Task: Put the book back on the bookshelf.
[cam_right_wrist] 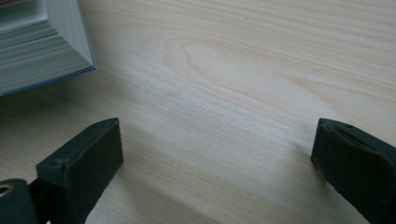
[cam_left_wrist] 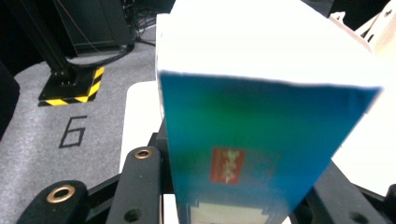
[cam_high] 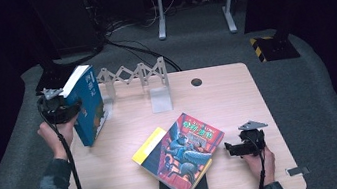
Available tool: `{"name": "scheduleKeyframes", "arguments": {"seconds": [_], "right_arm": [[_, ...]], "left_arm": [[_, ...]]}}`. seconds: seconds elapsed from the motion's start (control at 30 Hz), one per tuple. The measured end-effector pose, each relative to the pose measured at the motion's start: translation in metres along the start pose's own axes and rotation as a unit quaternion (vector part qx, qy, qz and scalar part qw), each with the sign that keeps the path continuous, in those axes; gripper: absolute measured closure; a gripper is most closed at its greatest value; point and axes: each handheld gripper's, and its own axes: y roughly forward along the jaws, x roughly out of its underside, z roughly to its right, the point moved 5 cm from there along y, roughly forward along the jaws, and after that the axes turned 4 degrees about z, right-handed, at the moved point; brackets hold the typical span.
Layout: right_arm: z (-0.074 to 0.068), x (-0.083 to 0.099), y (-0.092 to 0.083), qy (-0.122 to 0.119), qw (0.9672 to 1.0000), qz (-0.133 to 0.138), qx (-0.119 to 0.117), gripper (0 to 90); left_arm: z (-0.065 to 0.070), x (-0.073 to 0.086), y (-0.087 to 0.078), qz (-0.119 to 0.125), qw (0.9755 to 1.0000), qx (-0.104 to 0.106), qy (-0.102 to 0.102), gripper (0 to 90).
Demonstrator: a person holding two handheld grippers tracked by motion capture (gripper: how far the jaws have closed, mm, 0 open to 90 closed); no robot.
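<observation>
The blue book (cam_high: 88, 106) is pinched upright by the left gripper (cam_high: 60, 110) at nine o'clock, while the right gripper (cam_high: 245, 146) is held spread at four o'clock.

Thick blue-green paperback book (cam_high: 88, 106) with white page block and a red label on its spine (cam_left_wrist: 227, 164), standing upright on its bottom edge at about 9 o'clock on the light wooden table (cam_high: 134, 180). Leaning a bit, spine facing outward toward the table's left edge, cover with illustrated art facing toward 3 o'clock. Clamped at the spine, up near the top. Sitting just beside a white accordion-style book rack (cam_high: 134, 74) at 12 o'clock.
</observation>
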Motion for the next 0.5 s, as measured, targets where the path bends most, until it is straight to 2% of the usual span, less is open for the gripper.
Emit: {"name": "scheduleKeyframes", "arguments": {"seconds": [0.17, 0.3, 0.5], "right_arm": [[0.000, 0.000, 0.000, 0.004, 1.0000, 0.000, -0.001, 1.7], [0.000, 0.000, 0.000, 0.005, 1.0000, 0.002, -0.003, 1.7], [-0.001, 0.000, 0.000, 0.011, 0.9999, 0.006, -0.005, 1.8]], "left_arm": [[-0.001, 0.008, -0.006, -0.010, 0.9999, 0.003, -0.004, 60.1], [-0.003, 0.015, -0.011, -0.021, 0.9998, 0.002, 0.002, 59.9], [-0.006, 0.022, -0.016, -0.035, 0.9993, 0.008, -0.007, 59.0]]}}
